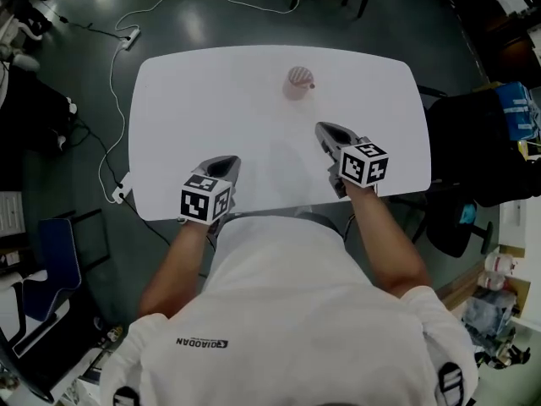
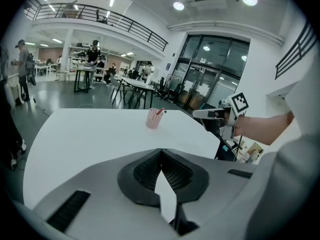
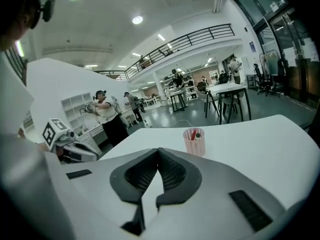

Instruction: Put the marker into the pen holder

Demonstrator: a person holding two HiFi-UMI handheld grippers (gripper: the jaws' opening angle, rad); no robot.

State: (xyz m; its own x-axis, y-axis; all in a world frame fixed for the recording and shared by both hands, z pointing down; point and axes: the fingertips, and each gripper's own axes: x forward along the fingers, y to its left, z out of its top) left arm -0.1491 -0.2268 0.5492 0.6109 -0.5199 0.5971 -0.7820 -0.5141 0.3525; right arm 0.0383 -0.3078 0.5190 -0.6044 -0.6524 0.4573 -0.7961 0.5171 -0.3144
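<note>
The marker [image 3: 198, 133] stands in the pen holder [image 3: 194, 144] near the table's [image 1: 186, 100] far edge, so the task looks done. The left gripper [image 2: 161, 155] and right gripper [image 3: 159, 154] are pressed together, empty.

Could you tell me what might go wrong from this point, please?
1. The marker leans on the rim of the pen holder, which looks light; a bump from the nearer right gripper could tip it.
2. Both the right and the left gripper are shut and empty, so catching a toppling holder would be slow.
3. A cable trails on the floor left of the table; a foot might catch it.
</note>
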